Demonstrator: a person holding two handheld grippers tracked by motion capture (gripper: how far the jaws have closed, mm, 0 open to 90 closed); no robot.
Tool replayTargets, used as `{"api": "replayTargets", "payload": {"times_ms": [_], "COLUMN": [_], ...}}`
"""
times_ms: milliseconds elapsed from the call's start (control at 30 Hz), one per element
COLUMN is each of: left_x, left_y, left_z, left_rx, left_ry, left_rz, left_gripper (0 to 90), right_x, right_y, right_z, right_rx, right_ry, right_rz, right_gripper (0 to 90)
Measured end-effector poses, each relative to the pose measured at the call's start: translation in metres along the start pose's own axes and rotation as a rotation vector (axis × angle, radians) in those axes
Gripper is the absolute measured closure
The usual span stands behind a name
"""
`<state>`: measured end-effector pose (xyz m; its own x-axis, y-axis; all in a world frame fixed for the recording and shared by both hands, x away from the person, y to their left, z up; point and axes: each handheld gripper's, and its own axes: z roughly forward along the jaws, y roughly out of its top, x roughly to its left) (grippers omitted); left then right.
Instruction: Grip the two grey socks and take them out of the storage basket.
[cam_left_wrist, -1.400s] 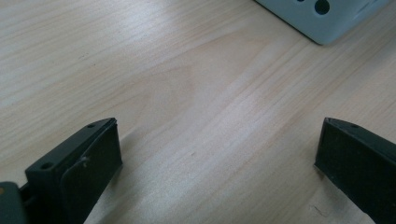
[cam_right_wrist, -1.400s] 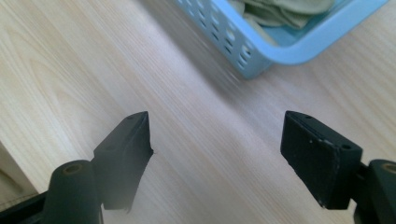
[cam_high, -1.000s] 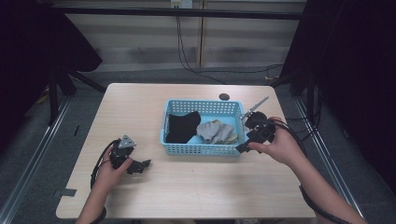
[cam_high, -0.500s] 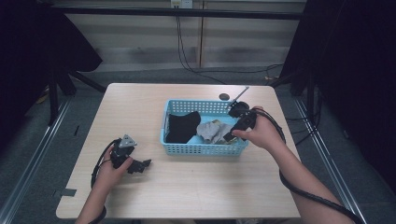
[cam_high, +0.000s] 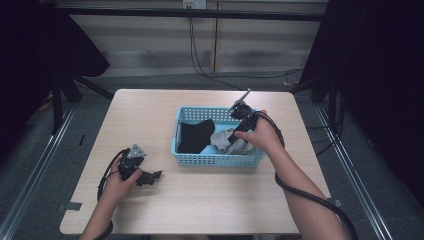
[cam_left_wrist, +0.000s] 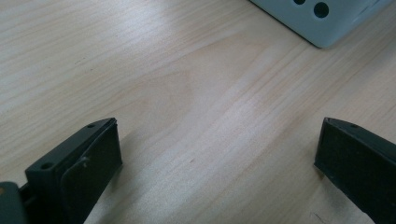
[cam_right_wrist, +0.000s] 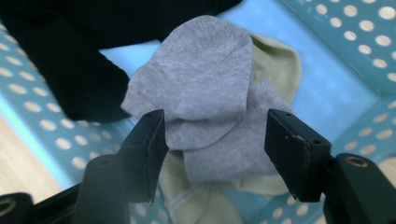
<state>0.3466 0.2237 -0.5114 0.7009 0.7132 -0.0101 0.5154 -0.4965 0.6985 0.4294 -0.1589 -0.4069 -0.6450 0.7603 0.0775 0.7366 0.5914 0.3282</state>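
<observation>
I count one light-blue perforated plastic basket (cam_high: 215, 159) on the pale wooden table (cam_high: 150, 115), and in it one black sock (cam_high: 196, 135), two grey knitted socks (cam_right_wrist: 210, 79) lying one on the other, and one pale-green sock (cam_right_wrist: 275, 60) under them. My right gripper (cam_right_wrist: 212, 140) is inside the basket; its jaws have just been closing, but they stand apart on either side of the grey socks and the pads do not press the cloth. My left gripper (cam_high: 150, 177) rests on the table in front of the basket's near-left corner, jaws wide apart over bare wood. The high view gives both hands and the whole table. The right gripper view separates the grey pair from the green sock, which from above blur into one pale heap.
</observation>
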Motion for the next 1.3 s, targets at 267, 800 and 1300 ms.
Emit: {"api": "replayTargets", "payload": {"times_ms": [267, 800, 1300], "left_x": [0.000, -0.001, -0.001], "left_y": [0.000, 0.000, 0.000], "left_z": [0.000, 0.000, -0.001], "left_rx": [-0.001, -0.002, 0.001], "left_ry": [-0.011, -0.017, -0.022], "left_rz": [-0.003, 0.006, 0.009], "left_gripper": [0.0, 0.0, 0.0], "right_x": [0.001, 0.002, 0.004], "right_y": [0.006, 0.013, 0.028], "right_z": [0.031, 0.014, -0.031], "right_rx": [0.051, 0.076, 0.086], "right_ry": [-0.023, 0.013, 0.001], "right_rz": [-0.019, -0.037, -0.081], "right_gripper": [45.4, 85.6, 85.8]}}
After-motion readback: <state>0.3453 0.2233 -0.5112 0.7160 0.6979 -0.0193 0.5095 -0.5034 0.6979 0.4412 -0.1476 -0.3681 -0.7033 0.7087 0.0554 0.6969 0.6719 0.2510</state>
